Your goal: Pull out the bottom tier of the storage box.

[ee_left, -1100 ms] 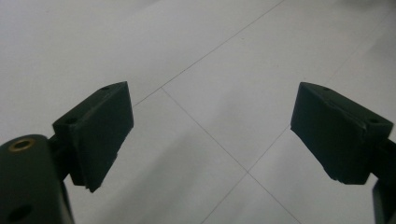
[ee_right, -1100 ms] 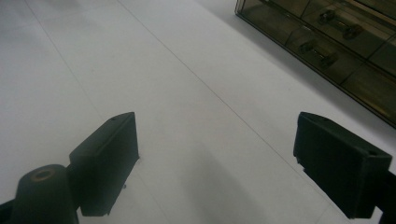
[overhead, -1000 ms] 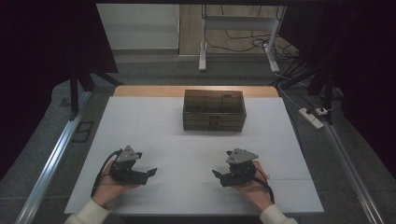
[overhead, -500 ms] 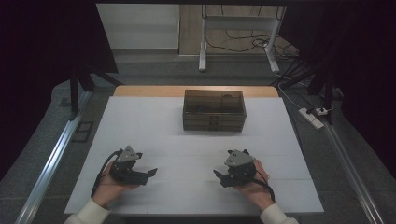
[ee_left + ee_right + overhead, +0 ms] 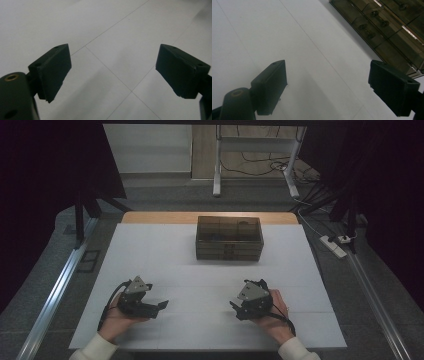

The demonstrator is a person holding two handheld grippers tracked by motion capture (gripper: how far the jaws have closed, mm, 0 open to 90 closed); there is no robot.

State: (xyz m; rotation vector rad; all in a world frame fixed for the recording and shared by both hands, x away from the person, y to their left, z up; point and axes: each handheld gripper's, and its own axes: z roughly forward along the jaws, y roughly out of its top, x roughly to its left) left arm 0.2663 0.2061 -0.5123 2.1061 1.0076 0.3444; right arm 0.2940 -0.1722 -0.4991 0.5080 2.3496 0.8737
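While jaws gape, drawer box point(image 5: 229, 238) beyond right hand-held gripper point(image 5: 239, 308).

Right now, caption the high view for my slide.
Two open hand-held grippers, left gripper and right gripper, rest near the white table edge, facing a smoky compartment box.

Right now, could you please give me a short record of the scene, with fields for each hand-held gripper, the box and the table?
left hand-held gripper: open, holding nothing, low over the near left of the table
right hand-held gripper: open, holding nothing, near right
box: dark see-through box with small drawers, far centre, apart from both
table: white surface with thin seams
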